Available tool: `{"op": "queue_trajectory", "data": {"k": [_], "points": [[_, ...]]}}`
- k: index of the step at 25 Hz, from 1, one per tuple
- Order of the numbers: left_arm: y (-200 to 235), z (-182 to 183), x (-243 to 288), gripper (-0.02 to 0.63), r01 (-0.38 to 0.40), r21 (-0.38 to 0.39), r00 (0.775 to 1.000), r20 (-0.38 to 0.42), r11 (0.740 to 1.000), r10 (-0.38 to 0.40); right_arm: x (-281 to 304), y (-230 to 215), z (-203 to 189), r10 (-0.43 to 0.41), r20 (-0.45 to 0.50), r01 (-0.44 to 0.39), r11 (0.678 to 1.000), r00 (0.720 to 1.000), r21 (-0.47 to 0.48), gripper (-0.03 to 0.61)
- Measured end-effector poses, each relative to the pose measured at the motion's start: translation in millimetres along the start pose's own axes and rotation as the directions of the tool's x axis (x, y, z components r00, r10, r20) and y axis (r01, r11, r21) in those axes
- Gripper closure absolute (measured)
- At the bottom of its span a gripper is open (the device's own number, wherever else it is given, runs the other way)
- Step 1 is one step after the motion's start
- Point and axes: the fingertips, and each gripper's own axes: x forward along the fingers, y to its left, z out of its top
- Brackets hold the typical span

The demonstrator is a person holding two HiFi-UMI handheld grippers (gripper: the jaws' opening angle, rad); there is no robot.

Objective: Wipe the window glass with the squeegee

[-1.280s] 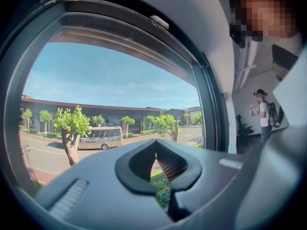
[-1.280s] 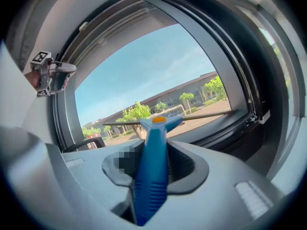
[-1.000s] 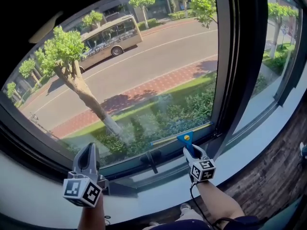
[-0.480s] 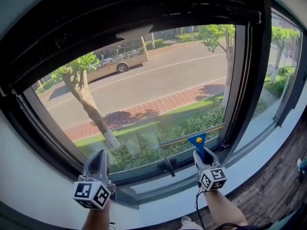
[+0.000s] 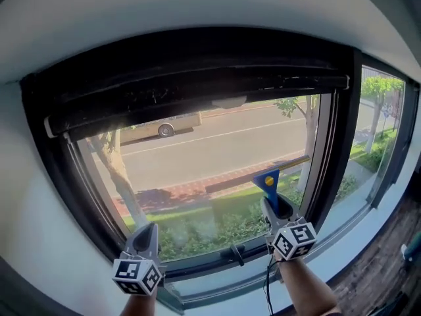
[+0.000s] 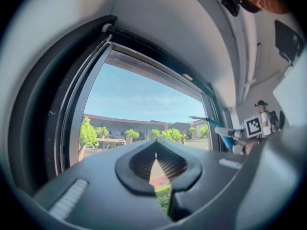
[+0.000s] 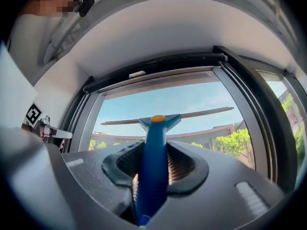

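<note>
Squeegee point(image 5: 268, 178): blue handle clamped in the right gripper point(image 5: 276, 206), blade held up to the glass point(image 5: 197, 153) at mid-height, right part of the pane. Left gripper point(image 5: 146, 232): jaws together, nothing held, kept low at the near left. Surround: black frame point(image 5: 197, 78), white wall point(image 5: 39, 176). Seen beyond the glass: bus point(image 5: 161, 129), tree point(image 5: 118, 170).

A pale window sill point(image 5: 352, 252) runs along the foot of the dark-framed window point(image 5: 335, 143), climbing toward the right. At the near right lies dark wood-grain floor point(image 5: 385, 278), with a small unclear object point(image 5: 409, 247) at its right edge.
</note>
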Motion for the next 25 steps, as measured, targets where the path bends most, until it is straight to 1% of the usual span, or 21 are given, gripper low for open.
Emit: {"op": "queue_trajectory", "data": {"k": [5, 10, 14, 17, 20, 23, 25], "points": [[6, 19, -2, 0.609, 0.005, 0.020, 0.999, 0.034, 1.000, -0.006, 40, 16, 72, 0.009, 0.086, -0.006, 0.999, 0.996, -0.044, 0.443], [18, 32, -1, 0.609, -0.006, 0.060, 1.000, 0.025, 0.998, 0.005, 72, 25, 115, 0.000, 0.144, 0.007, 0.999, 0.990, -0.049, 0.443], [17, 48, 2, 0.609, 0.002, 0.090, 1.000, 0.019, 0.996, -0.004, 97, 32, 138, 0.007, 0.177, 0.005, 0.998, 0.984, -0.063, 0.443], [23, 56, 5, 0.609, 0.002, 0.106, 0.999, 0.044, 0.994, -0.006, 114, 41, 152, 0.022, 0.187, -0.006, 0.996, 0.982, -0.084, 0.443], [31, 63, 5, 0.609, -0.006, 0.109, 0.998, 0.064, 0.994, -0.001, 130, 51, 161, 0.039, 0.201, -0.023, 0.997, 0.979, -0.080, 0.443], [31, 66, 4, 0.609, -0.002, 0.107, 0.998, 0.065, 0.994, -0.005, 144, 59, 167, 0.046, 0.198, -0.030, 0.996, 0.979, -0.085, 0.443], [30, 66, 2, 0.609, 0.000, 0.111, 0.998, 0.070, 0.994, -0.008, 151, 62, 166, 0.046, 0.176, -0.032, 0.996, 0.983, -0.083, 0.443]]}}
